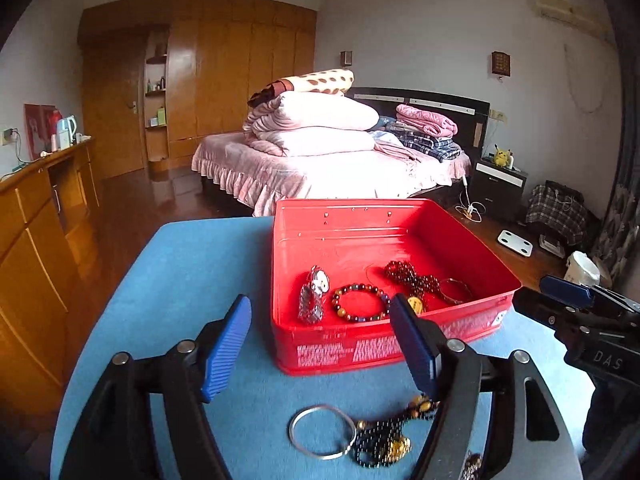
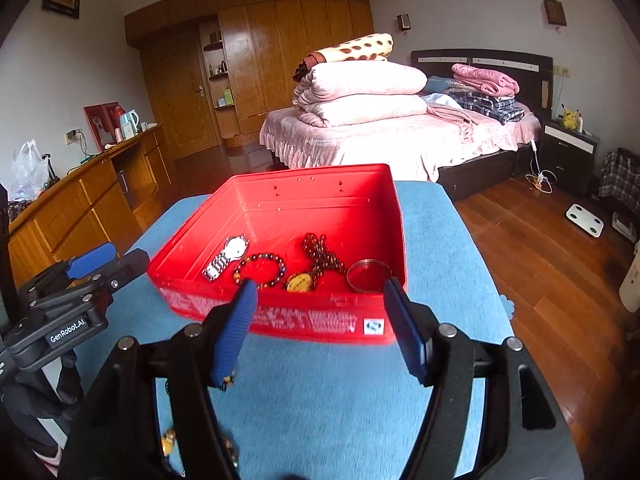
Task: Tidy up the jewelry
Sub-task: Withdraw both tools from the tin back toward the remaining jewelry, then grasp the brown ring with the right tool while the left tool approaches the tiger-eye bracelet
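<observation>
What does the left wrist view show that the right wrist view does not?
Only the left wrist view shows the thin silver bangle and the black beaded necklace lying on the blue cloth-covered table, under the open left gripper. Only the right wrist view shows the white plastic bag on the sideboard. Both show the red plastic box holding a silver wristwatch, and the open right gripper.

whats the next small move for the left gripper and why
Probably lower the left gripper onto the silver bangle on the blue table and close on it. Both grippers are open and empty, the bangle lies loose beside the black beads just below the left fingers, and the red box already holds the watch and other pieces.
</observation>
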`<action>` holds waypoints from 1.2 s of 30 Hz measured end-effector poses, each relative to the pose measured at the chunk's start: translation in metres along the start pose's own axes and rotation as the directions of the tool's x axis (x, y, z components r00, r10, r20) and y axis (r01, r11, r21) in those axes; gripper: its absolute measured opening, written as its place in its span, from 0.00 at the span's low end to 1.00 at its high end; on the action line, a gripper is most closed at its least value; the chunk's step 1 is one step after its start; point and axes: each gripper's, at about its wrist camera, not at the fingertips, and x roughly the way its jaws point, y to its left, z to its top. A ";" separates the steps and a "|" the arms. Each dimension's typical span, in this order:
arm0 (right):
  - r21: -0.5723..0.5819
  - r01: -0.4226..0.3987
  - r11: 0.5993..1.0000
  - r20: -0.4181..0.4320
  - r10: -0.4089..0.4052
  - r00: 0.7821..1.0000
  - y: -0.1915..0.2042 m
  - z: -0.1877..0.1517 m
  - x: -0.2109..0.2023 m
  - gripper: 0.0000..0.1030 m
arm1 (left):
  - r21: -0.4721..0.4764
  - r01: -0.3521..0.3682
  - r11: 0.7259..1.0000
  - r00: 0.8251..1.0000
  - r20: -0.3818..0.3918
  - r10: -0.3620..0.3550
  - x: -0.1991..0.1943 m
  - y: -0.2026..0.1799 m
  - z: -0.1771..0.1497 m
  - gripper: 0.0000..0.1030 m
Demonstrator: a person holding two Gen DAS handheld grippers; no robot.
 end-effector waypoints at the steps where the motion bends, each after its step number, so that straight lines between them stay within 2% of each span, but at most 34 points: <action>1: -0.001 0.002 1.000 -0.005 -0.002 1.000 0.000 -0.007 -0.005 0.62 | 0.006 -0.008 1.000 1.000 -0.010 0.008 -0.005 0.000 -0.006 0.71; 9: 0.002 0.030 1.000 -0.056 -0.030 0.998 0.001 -0.054 -0.034 0.62 | -0.002 -0.004 1.000 0.998 -0.069 0.004 -0.038 -0.001 -0.047 0.72; 11: -0.014 0.040 0.999 -0.074 -0.041 0.996 0.003 -0.065 -0.036 0.62 | 0.000 -0.006 1.000 0.997 -0.076 0.006 -0.043 -0.003 -0.055 0.75; 18: -0.024 0.039 0.999 -0.133 -0.041 0.990 0.007 -0.096 -0.039 0.62 | 0.041 -0.016 0.999 0.993 -0.116 0.021 -0.050 -0.012 -0.079 0.75; 21: -0.028 0.037 0.999 -0.141 -0.041 0.989 0.009 -0.103 -0.041 0.61 | 0.047 -0.020 0.999 0.992 -0.126 0.026 -0.051 -0.014 -0.085 0.75; 23: -0.038 0.035 0.999 -0.146 -0.040 0.988 0.011 -0.106 -0.042 0.57 | 0.044 -0.020 0.999 0.991 -0.133 0.026 -0.052 -0.015 -0.089 0.76; 27: -0.051 0.026 0.998 -0.159 -0.034 0.987 0.014 -0.110 -0.039 0.55 | 0.040 -0.015 0.999 0.990 -0.142 0.021 -0.053 -0.016 -0.095 0.76; 31: -0.057 0.018 0.998 -0.175 -0.028 0.984 0.017 -0.112 -0.033 0.48 | 0.038 -0.010 0.999 0.989 -0.148 0.016 -0.055 -0.018 -0.099 0.76; 36: -0.083 0.037 0.996 -0.175 -0.051 0.983 0.021 -0.114 -0.029 0.46 | 0.039 -0.014 0.999 0.989 -0.146 0.020 -0.056 -0.019 -0.100 0.77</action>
